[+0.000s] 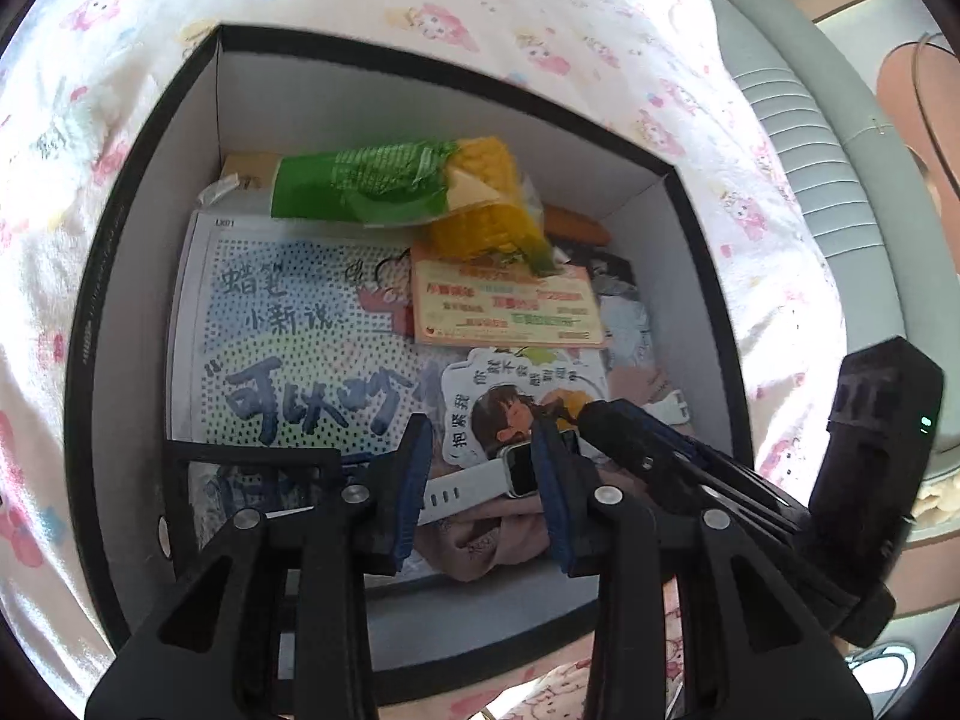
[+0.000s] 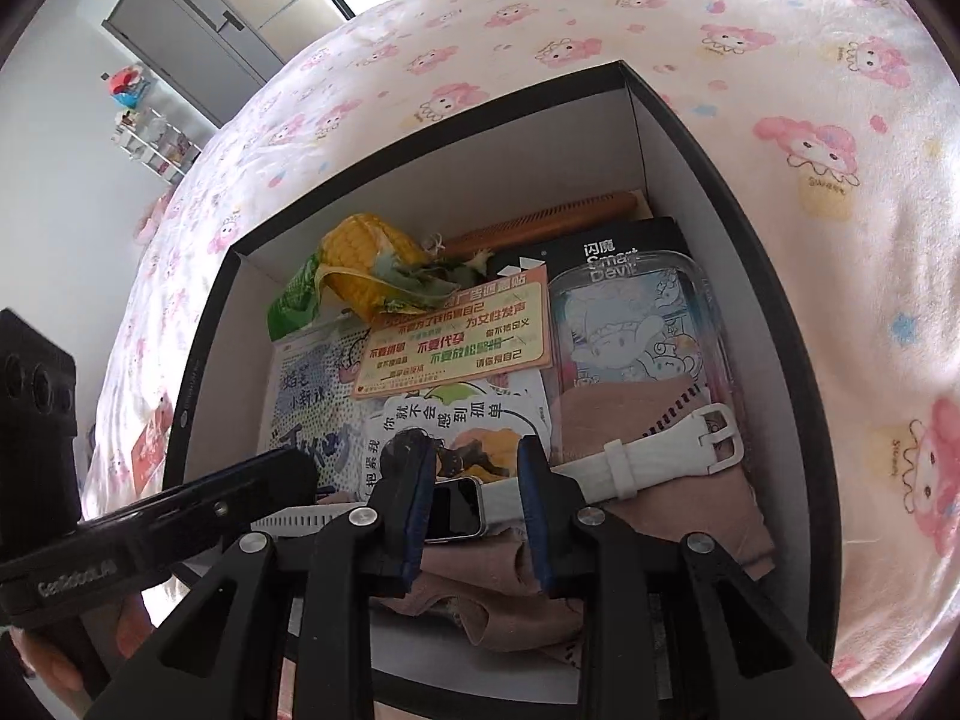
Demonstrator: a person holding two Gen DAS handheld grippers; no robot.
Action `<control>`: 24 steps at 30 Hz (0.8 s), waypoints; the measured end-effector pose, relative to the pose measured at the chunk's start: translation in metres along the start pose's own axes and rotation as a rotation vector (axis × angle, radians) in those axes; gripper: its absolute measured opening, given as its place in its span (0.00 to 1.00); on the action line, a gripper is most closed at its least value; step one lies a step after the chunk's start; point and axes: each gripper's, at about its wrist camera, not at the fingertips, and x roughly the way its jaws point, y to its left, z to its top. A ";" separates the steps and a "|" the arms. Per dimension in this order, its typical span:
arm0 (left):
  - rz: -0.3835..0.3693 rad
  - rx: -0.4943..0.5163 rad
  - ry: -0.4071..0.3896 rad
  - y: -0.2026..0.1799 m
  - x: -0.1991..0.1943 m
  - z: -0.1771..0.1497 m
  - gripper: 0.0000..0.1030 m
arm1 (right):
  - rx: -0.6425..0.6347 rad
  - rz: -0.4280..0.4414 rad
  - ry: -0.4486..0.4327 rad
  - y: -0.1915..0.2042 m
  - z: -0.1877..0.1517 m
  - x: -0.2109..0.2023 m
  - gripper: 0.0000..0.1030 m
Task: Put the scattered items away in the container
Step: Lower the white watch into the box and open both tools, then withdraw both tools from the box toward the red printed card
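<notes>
A black-rimmed box [image 1: 102, 300] [image 2: 198, 372] with white walls sits on a bed. A smartwatch [image 1: 522, 471] [image 2: 456, 510] with a white strap lies inside it on a pink cloth [image 2: 660, 420]. My left gripper [image 1: 483, 468] hovers over the strap, jaws apart, and the watch runs crosswise under both fingers. My right gripper [image 2: 474, 480] stands over the watch face, jaws also apart, with no pad seen pressing. Each gripper's tip shows in the other's view: the right gripper [image 1: 585, 414] and the left gripper [image 2: 300, 468].
The box also holds a corn packet [image 1: 384, 186] [image 2: 366, 258], an orange card [image 1: 510, 306] [image 2: 456, 342], a printed poster [image 1: 288, 348], a clear phone case [image 2: 630, 330] and a wooden comb [image 2: 540, 222]. A pink cartoon-print bedsheet [image 2: 660, 12] surrounds it. A shelf [image 2: 156, 138] stands far left.
</notes>
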 end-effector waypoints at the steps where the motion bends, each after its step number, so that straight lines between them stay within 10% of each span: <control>1: -0.005 -0.016 0.026 0.003 0.006 0.001 0.33 | -0.007 0.010 0.010 0.001 0.000 0.000 0.25; 10: -0.094 0.086 -0.094 -0.013 -0.037 -0.022 0.33 | 0.003 0.037 -0.056 0.007 -0.013 -0.041 0.26; 13: -0.212 0.127 -0.159 -0.025 -0.072 -0.044 0.50 | -0.069 0.009 -0.142 0.026 -0.026 -0.074 0.27; 24: -0.054 0.251 -0.364 -0.027 -0.148 -0.106 0.51 | -0.177 0.009 -0.249 0.076 -0.071 -0.123 0.35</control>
